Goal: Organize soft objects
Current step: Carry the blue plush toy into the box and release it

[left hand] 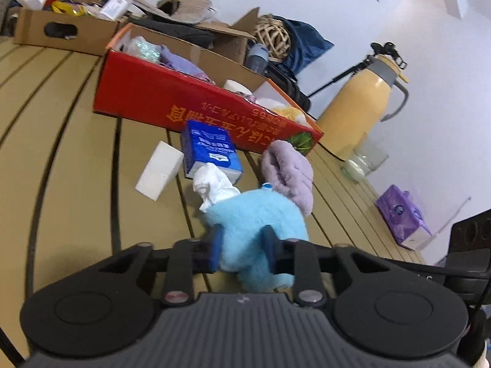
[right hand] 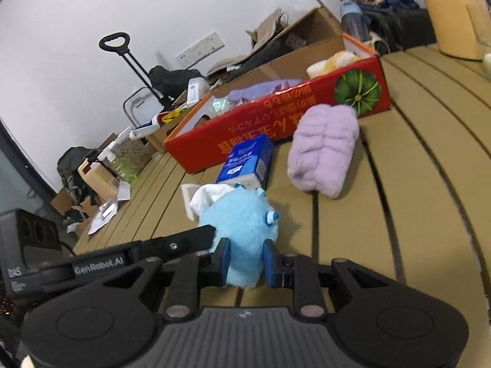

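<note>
While both clamp it: blue plush toy [left hand: 260, 214] [right hand: 242, 217], one
Left tongs [left hand: 242, 250]: narrow, gripping toy
Right tongs [right hand: 245, 259]: narrow, gripping toy
Purple plush [right hand: 323, 150]: one

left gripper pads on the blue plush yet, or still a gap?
Touching. In the left wrist view the left gripper has both blue pads pressed into the blue plush, whose fur bulges around them with no gap.

A slatted tan bench [left hand: 76, 141] carries a long red carton [left hand: 172, 104], with a blue packet [left hand: 208, 150], a white block [left hand: 159, 170], a lilac plush roll [left hand: 290, 171] and a light-blue plush toy [left hand: 254, 224] just before it; a yellow jug [left hand: 359, 107], a glass jar [left hand: 363, 161] and a purple tissue pack [left hand: 402, 214] stand along the far edge.
</note>
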The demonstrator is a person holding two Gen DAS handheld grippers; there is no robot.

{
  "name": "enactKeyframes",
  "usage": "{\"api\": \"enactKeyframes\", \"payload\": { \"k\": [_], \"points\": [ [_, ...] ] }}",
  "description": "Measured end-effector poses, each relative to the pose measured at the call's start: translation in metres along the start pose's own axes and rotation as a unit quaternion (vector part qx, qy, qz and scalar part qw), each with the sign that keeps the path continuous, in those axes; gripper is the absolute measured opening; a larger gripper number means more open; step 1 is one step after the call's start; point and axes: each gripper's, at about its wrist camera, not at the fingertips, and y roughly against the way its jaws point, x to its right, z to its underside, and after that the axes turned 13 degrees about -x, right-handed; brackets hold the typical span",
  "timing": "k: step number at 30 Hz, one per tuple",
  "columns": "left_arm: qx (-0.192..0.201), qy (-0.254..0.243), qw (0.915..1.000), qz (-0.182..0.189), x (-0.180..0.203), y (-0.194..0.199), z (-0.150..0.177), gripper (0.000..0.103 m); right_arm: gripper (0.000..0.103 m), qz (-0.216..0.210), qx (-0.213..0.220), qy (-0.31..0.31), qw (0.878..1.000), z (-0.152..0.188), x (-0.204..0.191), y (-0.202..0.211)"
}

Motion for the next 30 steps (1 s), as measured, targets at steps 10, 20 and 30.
{"api": "enactKeyframes", "payload": {
  "k": [10, 20, 30],
  "points": [
    [0.082, -0.014, 0.9965, 0.011, 0.022, 0.039, -0.076, 0.023, 0.021, -0.042, 0.079, 0.024, 0.996, -0.047, -0.019, 0.042],
    [-0.024, 0.026, 0.9935, -0.108, -0.05, -0.046, -0.252, 0.023, 0.021, -0.007, 0.007, -0.03, 0.999, -0.25, -0.029, -0.082],
    [-0.029, -0.02, 0.9869, -0.157, -0.068, -0.055, -0.253, 0.023, 0.019, 0.021, -0.111, -0.048, 0.992, -0.279, -0.016, -0.186]
  ]
}}
